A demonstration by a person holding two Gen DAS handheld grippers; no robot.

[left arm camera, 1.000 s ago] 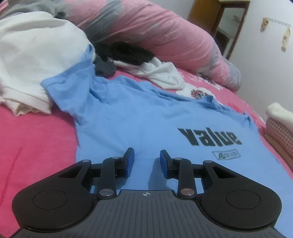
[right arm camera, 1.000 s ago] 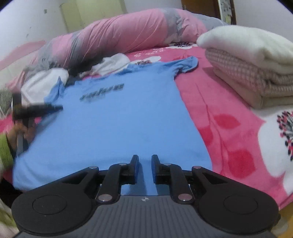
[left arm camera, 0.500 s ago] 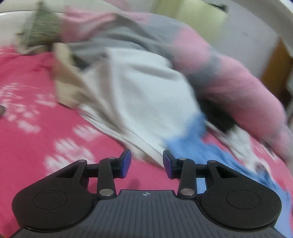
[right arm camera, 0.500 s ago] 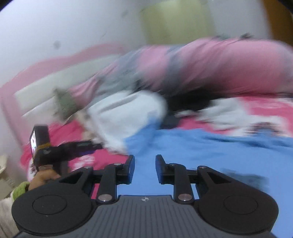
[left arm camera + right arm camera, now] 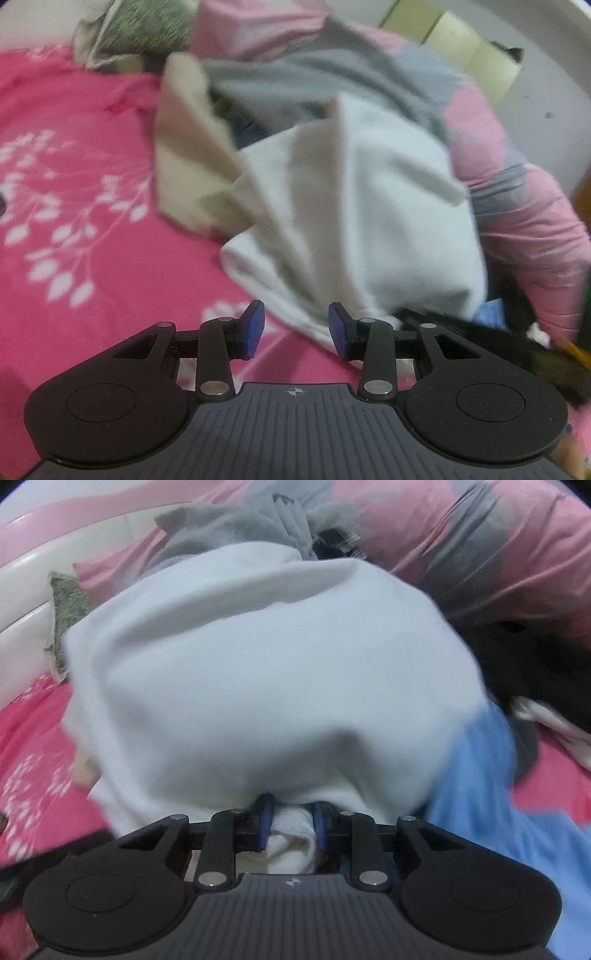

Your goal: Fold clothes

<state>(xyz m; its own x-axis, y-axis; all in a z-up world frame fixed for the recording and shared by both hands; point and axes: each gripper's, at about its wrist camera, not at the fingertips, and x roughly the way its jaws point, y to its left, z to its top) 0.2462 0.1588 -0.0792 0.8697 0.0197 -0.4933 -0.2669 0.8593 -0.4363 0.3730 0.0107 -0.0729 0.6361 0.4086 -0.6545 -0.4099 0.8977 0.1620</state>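
A crumpled white garment lies heaped on the pink bed sheet. It fills most of the right wrist view. My right gripper is pushed into the garment's near edge, and a bunched fold fills the gap between its blue pads. The jaws stand as wide as just before, so I see no squeeze. My left gripper is open just in front of the garment's lower corner and holds nothing. A light blue T-shirt lies to the right, partly under the white garment; only a scrap of it shows in the left wrist view.
A beige cloth and a grey garment lie behind the white one. A pink and grey duvet runs along the back right, with dark clothes below it. A green pillow rests against the white headboard. A dark blurred shape crosses the right.
Both views have swung from the spread blue T-shirt to the white heap. My right gripper opened slightly, then ran into the white garment, whose fold now sits between its pads.
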